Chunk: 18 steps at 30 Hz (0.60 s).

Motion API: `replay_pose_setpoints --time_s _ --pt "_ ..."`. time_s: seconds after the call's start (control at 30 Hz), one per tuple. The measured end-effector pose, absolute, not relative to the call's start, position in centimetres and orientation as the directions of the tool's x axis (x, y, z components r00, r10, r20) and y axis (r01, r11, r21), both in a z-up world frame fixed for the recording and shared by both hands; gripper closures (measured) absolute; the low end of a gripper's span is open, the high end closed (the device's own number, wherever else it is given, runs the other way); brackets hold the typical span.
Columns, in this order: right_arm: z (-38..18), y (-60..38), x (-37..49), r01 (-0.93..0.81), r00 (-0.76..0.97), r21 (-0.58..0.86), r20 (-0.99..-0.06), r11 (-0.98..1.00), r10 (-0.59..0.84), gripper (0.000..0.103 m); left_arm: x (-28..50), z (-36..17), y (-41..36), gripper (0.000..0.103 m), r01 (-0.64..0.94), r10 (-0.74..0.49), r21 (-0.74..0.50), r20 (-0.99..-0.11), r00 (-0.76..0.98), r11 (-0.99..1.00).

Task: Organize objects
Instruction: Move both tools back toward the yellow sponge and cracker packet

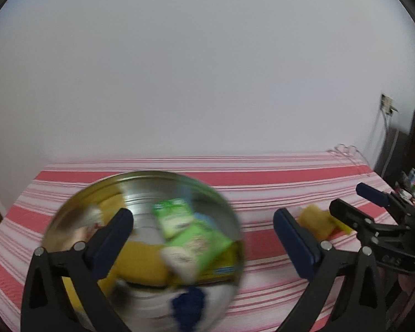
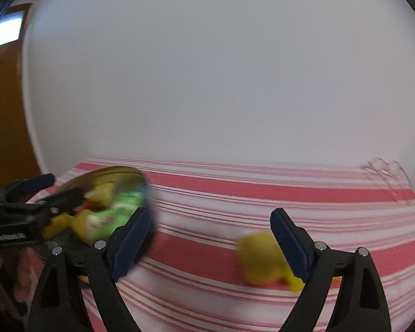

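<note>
Jaws wide apart on the left gripper (image 1: 203, 231), nothing pinched between its blue pads (image 1: 293, 240), and it hangs just over the steel bowl (image 1: 141, 185), which serves as our landmark on the red-and-white striped cloth (image 1: 262, 178). Its left-side finger crosses in front of the bowl's near half; the other finger stands clear of the rim, out over the stripes. Inside the bowl, though blurred, sit green packets (image 1: 185, 227), a yellow pack (image 1: 144, 262) under them, something white and something dark blue (image 1: 189, 304) at the near edge; finer detail cannot be made out. Over to the right gripper (image 2: 209, 227): it is spread too, gripping nothing, well to the side of the bowl (image 2: 116, 174), with one finger overlapping the bowl's edge in its own view. A yellow sponge-like object (image 2: 262, 260) lies on the cloth (image 2: 262, 191) away from the bowl, just beside the gripper's far finger and partly hidden behind it; whether pad and object touch cannot be told through the blur. From the left camera that same yellow piece (image 1: 316, 221) shows beyond the bowl, between the two grippers, with the right gripper (image 1: 348, 202) just past it. A plain pale wall (image 1: 207, 69) rises behind the cloth.
</note>
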State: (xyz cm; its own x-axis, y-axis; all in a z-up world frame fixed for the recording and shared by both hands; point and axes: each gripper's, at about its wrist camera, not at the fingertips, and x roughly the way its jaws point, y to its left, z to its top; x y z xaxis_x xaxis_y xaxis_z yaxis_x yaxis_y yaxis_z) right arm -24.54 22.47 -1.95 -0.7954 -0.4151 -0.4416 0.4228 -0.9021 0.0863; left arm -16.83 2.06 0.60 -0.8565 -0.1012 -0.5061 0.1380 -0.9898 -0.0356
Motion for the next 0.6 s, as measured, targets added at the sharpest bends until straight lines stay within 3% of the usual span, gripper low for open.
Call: replay_pose_setpoints --time_s 0.23,0.4,0.6 --pt "-4.2 27.8 -28.1 0.319 -0.763 0.136 -0.55 -0.938 -0.34 0.012 -21.9 -0.7 7.1 0.001 0.052 -0.006 -0.065 -0.566 -0.824 -0.997" --pt "-5.8 28.9 -29.8 0.315 -0.697 0.199 -0.615 -0.928 -0.368 0.012 -24.7 -1.9 9.1 0.001 0.073 -0.017 -0.068 -0.61 -0.792 -0.995" --pt "-7.9 28.5 -31.7 0.322 -0.647 0.179 -0.675 -0.93 -0.354 0.012 -25.2 -3.0 9.3 0.001 0.063 -0.004 -0.075 -0.616 -0.788 -0.995"
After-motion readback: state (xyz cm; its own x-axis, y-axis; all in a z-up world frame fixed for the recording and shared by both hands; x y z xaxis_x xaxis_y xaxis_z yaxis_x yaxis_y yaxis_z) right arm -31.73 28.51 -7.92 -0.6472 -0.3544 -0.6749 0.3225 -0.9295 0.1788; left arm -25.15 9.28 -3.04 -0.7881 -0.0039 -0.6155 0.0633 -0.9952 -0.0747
